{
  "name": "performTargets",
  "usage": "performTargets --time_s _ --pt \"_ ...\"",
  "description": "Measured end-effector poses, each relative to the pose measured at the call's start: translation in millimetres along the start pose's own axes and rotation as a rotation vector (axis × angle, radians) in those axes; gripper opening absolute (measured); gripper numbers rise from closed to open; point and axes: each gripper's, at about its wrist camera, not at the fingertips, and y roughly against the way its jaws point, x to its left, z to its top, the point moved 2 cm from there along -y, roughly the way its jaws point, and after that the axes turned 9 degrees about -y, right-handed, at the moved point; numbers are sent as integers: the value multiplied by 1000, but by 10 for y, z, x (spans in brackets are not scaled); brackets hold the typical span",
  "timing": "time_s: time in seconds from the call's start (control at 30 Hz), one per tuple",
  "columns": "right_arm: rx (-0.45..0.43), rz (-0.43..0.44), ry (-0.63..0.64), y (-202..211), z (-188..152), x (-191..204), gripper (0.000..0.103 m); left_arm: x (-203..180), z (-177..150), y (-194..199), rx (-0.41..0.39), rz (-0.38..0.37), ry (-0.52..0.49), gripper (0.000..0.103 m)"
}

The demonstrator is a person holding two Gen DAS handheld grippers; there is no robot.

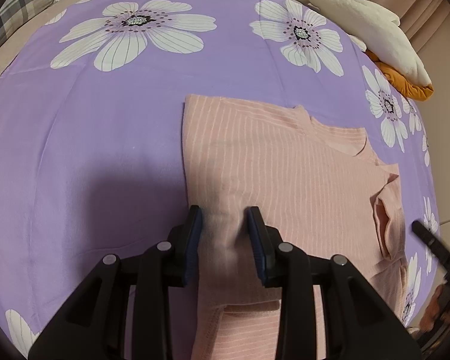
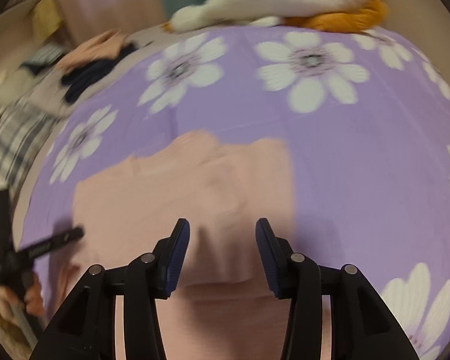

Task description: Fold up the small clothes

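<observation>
The left gripper [image 1: 225, 219] points steeply down at a pink striped top [image 1: 285, 165] lying on a bed. Its jaws stand partly apart, and a raised ridge of the pink fabric runs up between the two blue pads [image 1: 195, 240]. The cloth bunches and darkens where the pads meet it, so this gripper is pinching a fold of the top near the garment's near left edge.

The right gripper [image 2: 222, 225] also points down over the same top [image 2: 180, 186], seen here from the other side. Its jaws stand wider apart, with pink cloth showing in the gap and clear space on either side of the blue pads [image 2: 177, 258]; they press on nothing. This view is blurred by motion, so finer detail of the cloth is lost.

The top lies flat on a purple bedspread [image 1: 90, 135] printed with large white flowers. Its neckline faces the far right corner of the bed, and a short sleeve [image 1: 387, 219] lies folded at the right side. The other gripper shows as a dark bar at the edge of each view.

Farther back, along the far edge of the bed, rests a white and orange plush toy [image 1: 375, 30]. At the far left lies a plaid cloth [image 1: 21, 15], and a blurred heap of dark and pink clothes [image 2: 96, 66].
</observation>
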Motion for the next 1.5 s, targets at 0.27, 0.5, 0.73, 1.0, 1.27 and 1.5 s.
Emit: performTargets --time_s 0.27,0.5,0.73,1.0,1.27,1.5 --pt "22 -170 130 -349 -189 202 47 41 -35 -19 -9 -8 2 38" --pt "-12 -177 132 -326 -159 185 14 35 -37 -25 -10 -8 5 38" --pt "-44 -66 -7 -56 51 -56 12 44 -33 -28 -9 -12 9 38" --pt "-83 -52 -134 108 228 -426 12 51 -34 17 -13 -8 16 28" --pt "-32 -56 -220 -26 200 -734 12 88 -86 55 -23 -8 -3 21" --pt "8 -60 -263 -160 131 -895 12 143 -101 46 -15 -35 27 25"
